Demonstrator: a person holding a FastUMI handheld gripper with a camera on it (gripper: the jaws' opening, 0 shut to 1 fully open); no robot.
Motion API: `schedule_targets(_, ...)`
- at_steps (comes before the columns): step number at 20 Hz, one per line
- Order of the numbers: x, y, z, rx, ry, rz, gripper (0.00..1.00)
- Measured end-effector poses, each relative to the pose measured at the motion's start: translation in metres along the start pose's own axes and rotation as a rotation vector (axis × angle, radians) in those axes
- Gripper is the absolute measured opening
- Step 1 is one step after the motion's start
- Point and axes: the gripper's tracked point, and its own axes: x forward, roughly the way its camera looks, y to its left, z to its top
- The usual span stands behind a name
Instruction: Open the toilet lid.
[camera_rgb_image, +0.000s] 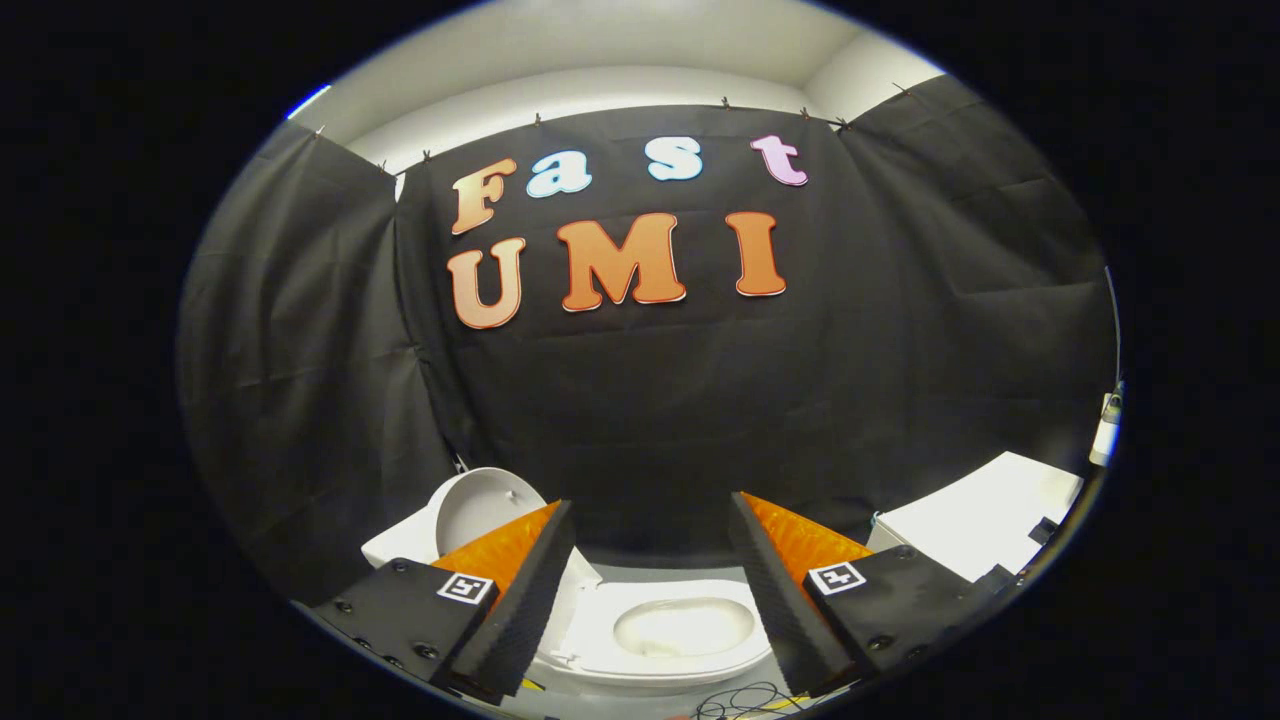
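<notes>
Two fingers of my tool (650, 560) spread apart, empty; the round white plastic toilet lid (480, 508) stands raised beyond my left finger.

We see a staged recording booth, not a home bathroom: black cloth (900, 330) is clipped up as walls under a plain white ceiling (620, 50), a white toilet (660, 640) stands on the floor, and loose cables (745, 703) lie before it.

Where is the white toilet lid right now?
The white toilet lid stands raised behind the white toilet bowl, just beyond the open gripper's left finger, against the black cloth wall.
</notes>
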Motion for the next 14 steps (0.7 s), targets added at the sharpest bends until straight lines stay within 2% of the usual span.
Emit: schedule_targets(14, -0.0046, -0.0100, 0.0045, 0.000, -0.024, -0.007, 0.98)
